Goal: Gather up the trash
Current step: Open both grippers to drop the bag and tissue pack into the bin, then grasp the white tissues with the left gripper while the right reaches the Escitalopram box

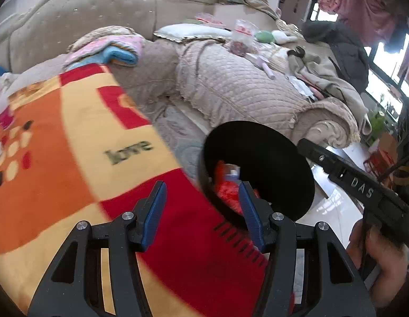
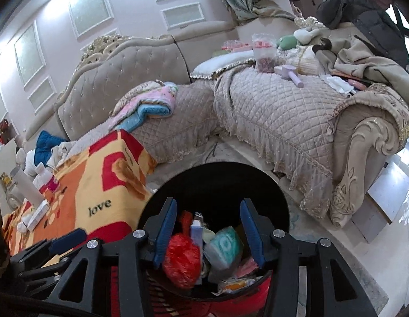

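A black trash bin point(image 2: 220, 177) stands on the floor beside the blanket-covered table; it also shows in the left wrist view point(image 1: 270, 158). Inside lie a red plastic bag point(image 2: 182, 256), a teal-and-white packet point(image 2: 227, 243), a small box point(image 2: 197, 231) and other wrappers. My right gripper point(image 2: 208, 227) is open and empty, directly above the bin's mouth. My left gripper point(image 1: 201, 208) is open and empty, over the blanket's edge next to the bin. The right gripper's body point(image 1: 363, 187) shows at right in the left wrist view.
The table carries an orange, yellow and red "love" blanket point(image 2: 98, 185) with white bottles point(image 2: 27, 187) and tubes at its left end. A beige quilted sofa point(image 2: 270, 116) with cushions, clothes and a snack bag point(image 2: 262, 52) fills the back and right.
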{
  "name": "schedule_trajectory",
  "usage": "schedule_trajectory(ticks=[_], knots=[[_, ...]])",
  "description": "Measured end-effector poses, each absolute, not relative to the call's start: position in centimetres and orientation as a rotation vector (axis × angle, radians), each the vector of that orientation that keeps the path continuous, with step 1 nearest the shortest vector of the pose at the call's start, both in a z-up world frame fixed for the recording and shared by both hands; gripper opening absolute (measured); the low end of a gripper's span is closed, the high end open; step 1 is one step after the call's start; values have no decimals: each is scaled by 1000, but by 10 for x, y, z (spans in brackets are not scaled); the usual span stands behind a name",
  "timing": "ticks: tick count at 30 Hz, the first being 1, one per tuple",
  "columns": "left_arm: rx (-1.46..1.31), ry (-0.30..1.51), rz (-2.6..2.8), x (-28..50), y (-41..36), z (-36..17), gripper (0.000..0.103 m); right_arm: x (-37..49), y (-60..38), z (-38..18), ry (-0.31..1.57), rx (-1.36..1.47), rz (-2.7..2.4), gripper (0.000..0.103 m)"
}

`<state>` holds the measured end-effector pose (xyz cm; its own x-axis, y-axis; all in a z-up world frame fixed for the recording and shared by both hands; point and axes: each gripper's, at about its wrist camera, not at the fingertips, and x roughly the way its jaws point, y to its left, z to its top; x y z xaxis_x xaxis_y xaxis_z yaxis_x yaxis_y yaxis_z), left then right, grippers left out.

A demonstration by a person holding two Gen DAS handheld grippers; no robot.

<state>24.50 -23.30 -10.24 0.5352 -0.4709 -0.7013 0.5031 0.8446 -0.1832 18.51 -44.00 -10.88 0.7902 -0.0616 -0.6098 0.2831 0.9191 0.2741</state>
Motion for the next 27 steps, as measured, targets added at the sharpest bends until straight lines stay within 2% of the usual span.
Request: schedule_trajectory(ticks=[7,13,20,27], knots=[[37,796,-494,228,-179,-95,55,185,-411,-102,618,358,-137,48],[20,755,-362,217,-103,-94,55,189,-354,-96,597,286,-24,49],[2,746,-155,232,18,-98,55,206,-279,-105,632,186,117,49],[10,726,74,288,144,-100,55,228,-234,-124,710,113,185,50]])
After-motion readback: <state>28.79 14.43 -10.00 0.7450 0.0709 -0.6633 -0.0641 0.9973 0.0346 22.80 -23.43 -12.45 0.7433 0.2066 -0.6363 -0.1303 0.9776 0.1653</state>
